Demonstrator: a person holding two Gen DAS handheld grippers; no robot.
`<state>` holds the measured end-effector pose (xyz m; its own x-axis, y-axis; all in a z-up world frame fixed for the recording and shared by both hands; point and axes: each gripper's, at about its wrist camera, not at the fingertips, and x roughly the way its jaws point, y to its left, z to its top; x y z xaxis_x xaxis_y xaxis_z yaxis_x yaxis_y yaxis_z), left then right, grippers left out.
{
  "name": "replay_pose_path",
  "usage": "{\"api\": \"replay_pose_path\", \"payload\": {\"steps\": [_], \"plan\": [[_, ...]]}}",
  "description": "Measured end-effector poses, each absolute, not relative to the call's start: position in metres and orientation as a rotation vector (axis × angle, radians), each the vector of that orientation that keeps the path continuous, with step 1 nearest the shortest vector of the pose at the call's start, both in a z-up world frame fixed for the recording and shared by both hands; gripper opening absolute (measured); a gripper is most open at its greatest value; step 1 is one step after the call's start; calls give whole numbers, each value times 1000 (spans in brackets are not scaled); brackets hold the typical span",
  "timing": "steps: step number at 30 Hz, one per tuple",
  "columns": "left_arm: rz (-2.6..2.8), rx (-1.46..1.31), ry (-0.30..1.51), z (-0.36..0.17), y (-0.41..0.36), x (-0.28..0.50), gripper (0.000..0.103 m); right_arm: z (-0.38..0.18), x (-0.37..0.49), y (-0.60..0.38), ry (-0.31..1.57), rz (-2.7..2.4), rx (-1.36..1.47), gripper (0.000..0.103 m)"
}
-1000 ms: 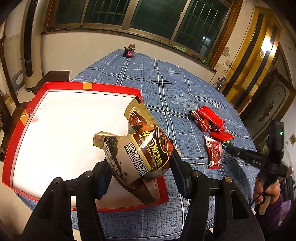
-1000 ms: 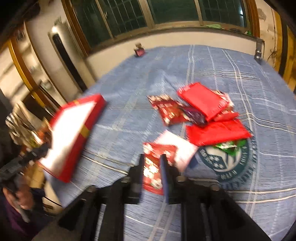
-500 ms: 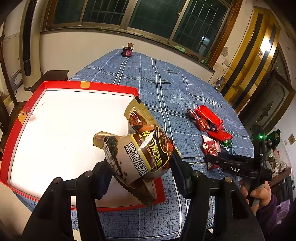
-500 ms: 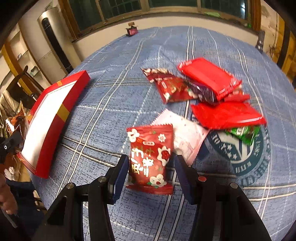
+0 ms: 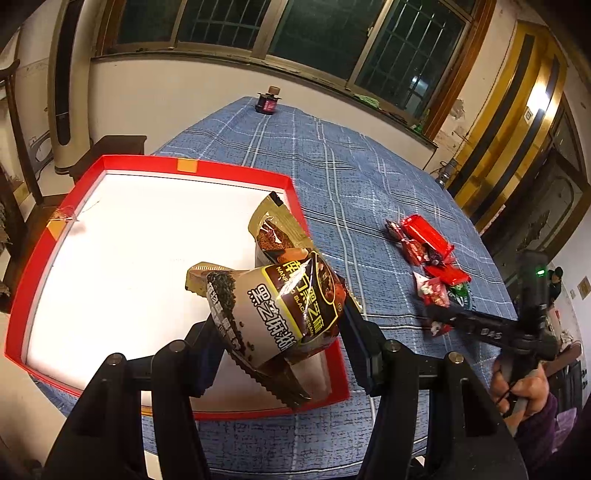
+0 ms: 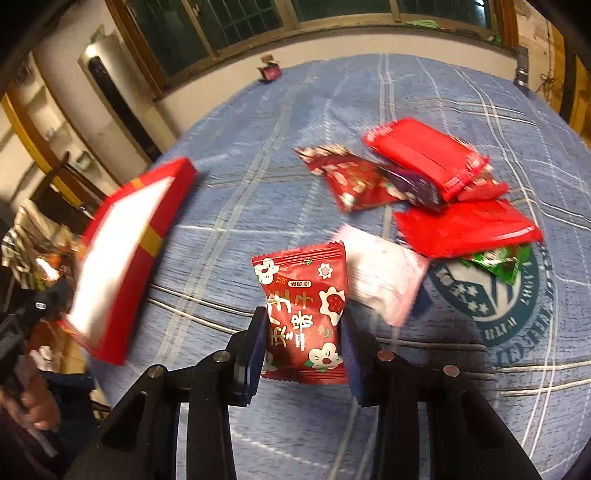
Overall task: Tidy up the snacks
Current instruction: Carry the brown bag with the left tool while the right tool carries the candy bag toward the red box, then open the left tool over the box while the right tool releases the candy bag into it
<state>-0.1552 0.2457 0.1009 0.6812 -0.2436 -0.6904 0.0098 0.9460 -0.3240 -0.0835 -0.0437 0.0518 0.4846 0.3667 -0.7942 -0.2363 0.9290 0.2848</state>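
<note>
Over the near corner of a red-rimmed box with a white floor, two brown-and-gold sesame snack packets hang clamped together in the left claw, its dark pads pressed against both sides of the bundle. The box sits on the left part of a worktop covered in blue plaid cloth.

To the right, the right claw has just been closing its jaws and now pinches a small red packet printed with white flowers and strawberries, the pads tight on its two side edges. The packet stands upright between them, just above the cloth. Behind it lies a pale pink packet, and beyond that a loose pile of red wrappers, a dark purple one and a green one, which rests on a round blue-green emblem printed on the cloth.

At the far edge of the worktop stands a small dark jar. A hand grips the right claw's handle at the lower right of the left view. Barred windows run along the wall behind.
</note>
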Motion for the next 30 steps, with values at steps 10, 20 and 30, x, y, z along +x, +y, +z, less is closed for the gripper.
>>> {"api": "replay_pose_path", "payload": {"steps": [10,20,30], "plan": [[-57,-289,808,95,263,-155,57,95,-89,26,851,591,210,38],[80,-246,811,88,280,-154,58,92,-87,110,843,776,168,42],[138,-223,795,90,281,-151,63,85,-78,56,808,664,222,53]]}}
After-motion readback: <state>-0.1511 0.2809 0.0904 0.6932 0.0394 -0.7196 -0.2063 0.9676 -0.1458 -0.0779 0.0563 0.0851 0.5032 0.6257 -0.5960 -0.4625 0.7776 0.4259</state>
